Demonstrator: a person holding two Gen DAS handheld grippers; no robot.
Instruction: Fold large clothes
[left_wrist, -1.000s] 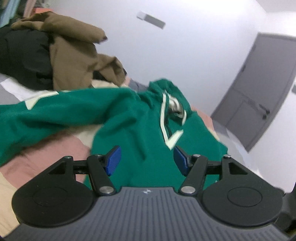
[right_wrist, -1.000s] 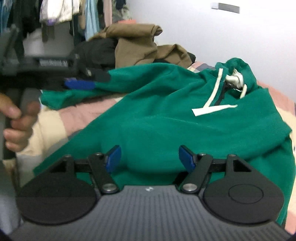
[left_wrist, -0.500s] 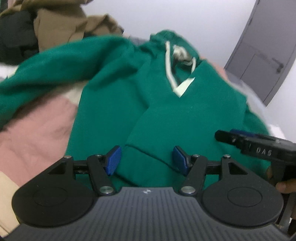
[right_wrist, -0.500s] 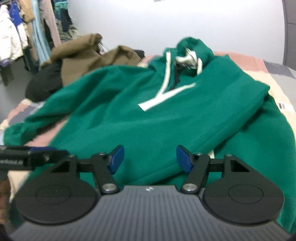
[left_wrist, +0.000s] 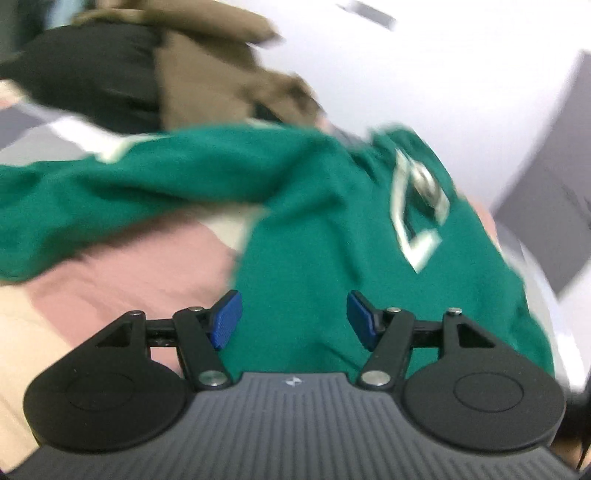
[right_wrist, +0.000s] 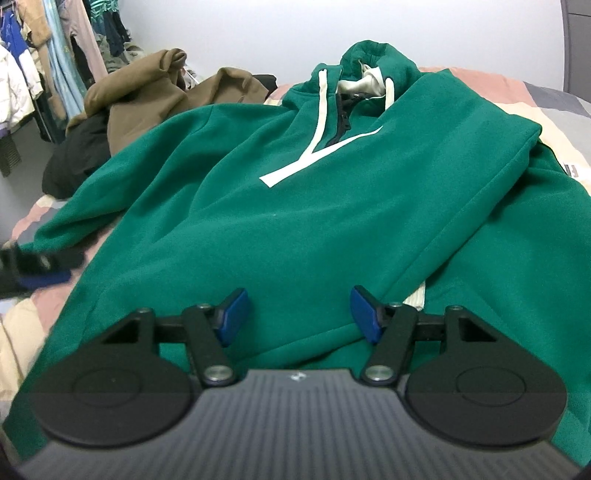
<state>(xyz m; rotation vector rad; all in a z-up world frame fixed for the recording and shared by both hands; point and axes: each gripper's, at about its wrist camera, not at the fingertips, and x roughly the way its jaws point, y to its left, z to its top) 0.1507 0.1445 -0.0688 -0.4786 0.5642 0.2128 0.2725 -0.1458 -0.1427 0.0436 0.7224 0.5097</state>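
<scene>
A large green hoodie (right_wrist: 295, 206) with white drawstrings lies face up on the bed, hood at the far end. Its right sleeve is folded over the body; the left sleeve (left_wrist: 110, 192) stretches out to the left. My right gripper (right_wrist: 297, 314) is open and empty, low over the hem. My left gripper (left_wrist: 293, 317) is open and empty over the hoodie's left side; its view is blurred. The left gripper also shows in the right wrist view (right_wrist: 37, 273) at the left edge, near the sleeve cuff.
A brown garment (right_wrist: 147, 92) and a black one (right_wrist: 81, 155) are piled at the far left of the bed. The bedsheet (left_wrist: 122, 280) has pink, cream and grey patches. Clothes hang on a rack (right_wrist: 44, 59) at the left. A grey door (left_wrist: 546, 221) stands to the right.
Both grippers stayed open. The left wrist view swung back left and up toward the outstretched sleeve. The right gripper steadied over the hem, and the left gripper now appears farther left in its view.
</scene>
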